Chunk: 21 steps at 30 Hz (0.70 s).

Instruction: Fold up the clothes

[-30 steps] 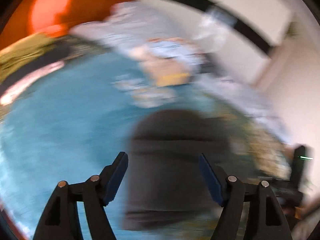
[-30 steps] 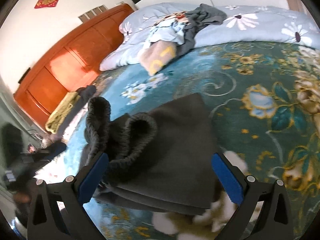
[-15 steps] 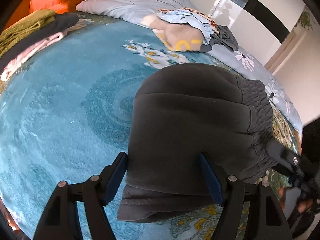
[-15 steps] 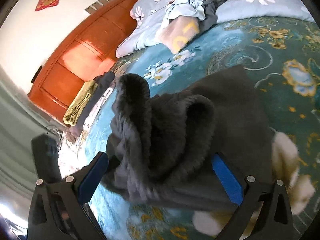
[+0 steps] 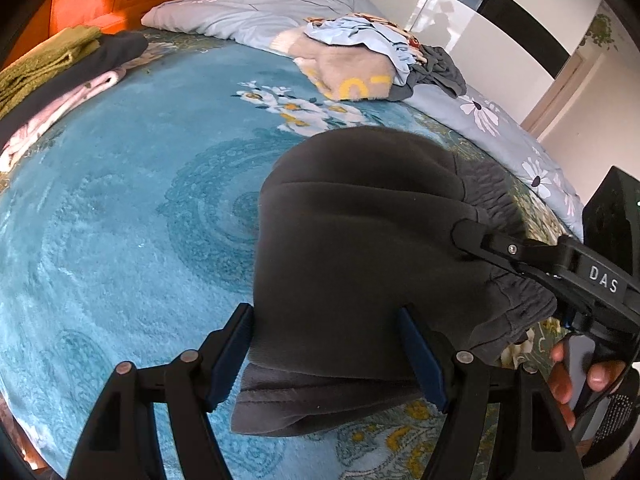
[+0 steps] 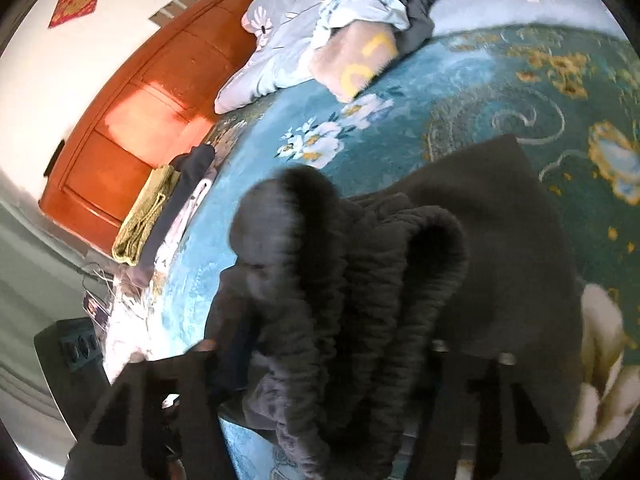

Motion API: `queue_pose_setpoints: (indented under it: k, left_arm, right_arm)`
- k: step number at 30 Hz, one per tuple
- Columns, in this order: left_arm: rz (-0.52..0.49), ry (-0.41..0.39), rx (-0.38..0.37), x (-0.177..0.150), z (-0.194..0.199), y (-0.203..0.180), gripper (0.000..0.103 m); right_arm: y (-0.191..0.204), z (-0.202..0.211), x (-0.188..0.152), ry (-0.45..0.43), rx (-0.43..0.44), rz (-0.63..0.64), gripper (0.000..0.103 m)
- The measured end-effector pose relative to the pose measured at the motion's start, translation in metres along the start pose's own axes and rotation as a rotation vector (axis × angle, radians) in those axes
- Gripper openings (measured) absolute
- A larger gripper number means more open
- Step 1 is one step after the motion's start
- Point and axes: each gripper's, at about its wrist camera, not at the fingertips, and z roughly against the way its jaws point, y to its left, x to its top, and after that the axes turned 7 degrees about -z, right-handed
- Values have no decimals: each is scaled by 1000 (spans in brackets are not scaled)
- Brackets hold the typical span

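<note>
A dark grey garment (image 5: 360, 248) with a ribbed elastic waistband (image 6: 400, 280) lies folded on the teal flowered blanket (image 5: 120, 220). My left gripper (image 5: 326, 320) grips the garment's near folded edge, its blue pads (image 5: 230, 356) against both sides of the thick fold. My right gripper (image 6: 320, 344) is closing its jaws on the bunched waistband, which fills the gap and hides the pads. In the left wrist view one right finger (image 5: 480, 240) rests on the waistband from the right, and a hand (image 5: 568, 368) holds that gripper.
A heap of clothes (image 5: 360, 64) lies on the pale blue flowered quilt (image 5: 260, 12) at the far side. Folded green, dark and pink items (image 5: 52, 80) are stacked at the left, before an orange wooden headboard (image 6: 132, 132).
The right gripper's jaws have narrowed around the bunched waistband, and it has moved closer over the garment. It now reaches into the left wrist view. The left gripper keeps the same hold.
</note>
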Motion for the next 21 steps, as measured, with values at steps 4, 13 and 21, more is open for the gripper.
queue_pose_setpoints:
  k: [4,13,21]
  left_arm:
    - [30,-20,-51,1,9,5,77]
    - [12,-75,-188,11,27,-4,77]
    - [1,-11,-175,2,9,-7,78]
  right_arm:
    - [8,15,9,-7,69,30,43]
    - [-10,65,26,-94,173,-1,40]
    - [-84,31,15,-38,172,-192,39]
